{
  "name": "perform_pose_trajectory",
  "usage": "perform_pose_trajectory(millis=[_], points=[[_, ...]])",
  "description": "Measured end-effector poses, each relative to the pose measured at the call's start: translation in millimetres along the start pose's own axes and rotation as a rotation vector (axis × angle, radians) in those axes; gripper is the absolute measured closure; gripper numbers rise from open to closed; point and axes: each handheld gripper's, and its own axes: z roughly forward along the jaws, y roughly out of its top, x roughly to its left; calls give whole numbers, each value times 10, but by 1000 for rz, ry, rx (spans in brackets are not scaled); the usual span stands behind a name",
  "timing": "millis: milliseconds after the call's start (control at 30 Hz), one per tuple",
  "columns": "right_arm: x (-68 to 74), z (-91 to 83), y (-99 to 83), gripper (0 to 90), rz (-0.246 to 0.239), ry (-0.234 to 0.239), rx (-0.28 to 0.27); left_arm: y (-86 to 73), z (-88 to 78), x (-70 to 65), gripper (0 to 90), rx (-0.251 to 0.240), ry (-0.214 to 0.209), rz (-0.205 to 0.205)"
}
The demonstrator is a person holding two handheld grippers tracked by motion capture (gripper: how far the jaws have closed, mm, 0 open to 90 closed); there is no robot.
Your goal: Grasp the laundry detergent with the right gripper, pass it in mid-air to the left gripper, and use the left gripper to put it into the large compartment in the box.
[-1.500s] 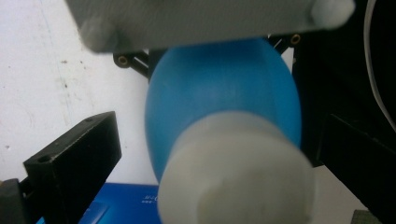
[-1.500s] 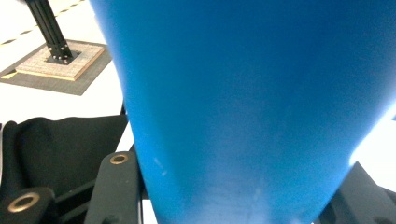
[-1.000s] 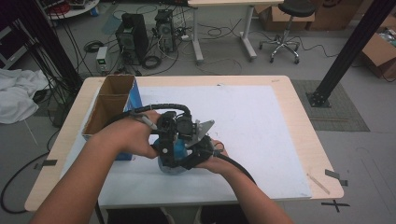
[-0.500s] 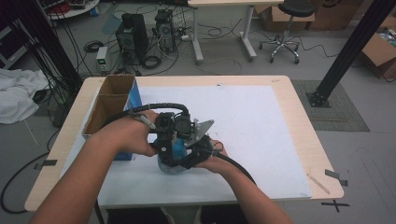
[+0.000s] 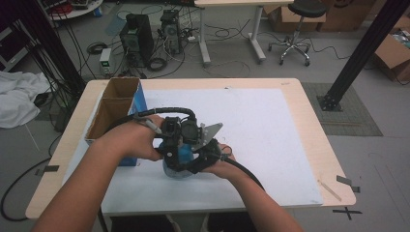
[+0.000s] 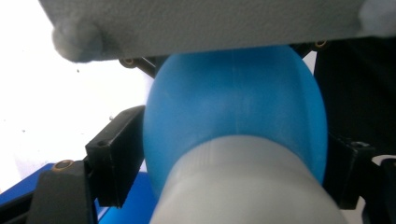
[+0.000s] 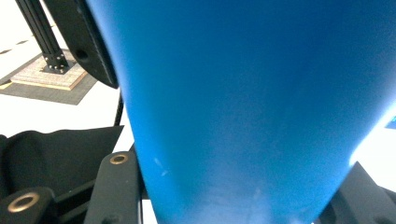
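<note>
Both hands were bunched together over the white sheet (image 5: 270, 130) on the table (image 5: 314, 116), just right of the open cardboard box (image 5: 113, 108) at the sheet's left edge. Between them sat a blue bulb-shaped thing (image 5: 183, 155) with a pale grey neck, the bulb (image 6: 233, 116) swelling right up against the left camera. The left gripper (image 5: 170, 145) was clenched on it: the black jaws pressed each side of the bulb, one low left, one at the right. The right gripper (image 5: 200, 152) was clamped on the same blue body (image 7: 252, 112), its jaws hugging the narrowing lower end from both sides. The left hand (image 5: 140, 137) came in beside the box, the right hand (image 5: 222, 164) farther from it, a black cable trailing back along that forearm. A grey three-cornered plate (image 5: 210, 131) jutted away from the box.
</note>
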Motion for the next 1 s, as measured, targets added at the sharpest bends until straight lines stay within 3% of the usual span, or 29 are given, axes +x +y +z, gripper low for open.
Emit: perform_pose_trajectory(millis=[533,600,633,1000], points=[[13,12,6,466,9,12,8,-2,-20,-10,316,-9,-4,16],[-9,15,2,465,-14,0,-7,-2,-32,-16,324,-17,-3,12],[8,7,-1,465,8,7,8,0,-33,-16,328,-19,-9,12],[9,8,10,465,-2,6,-2,6,-20,-12,369,0,-14,8]])
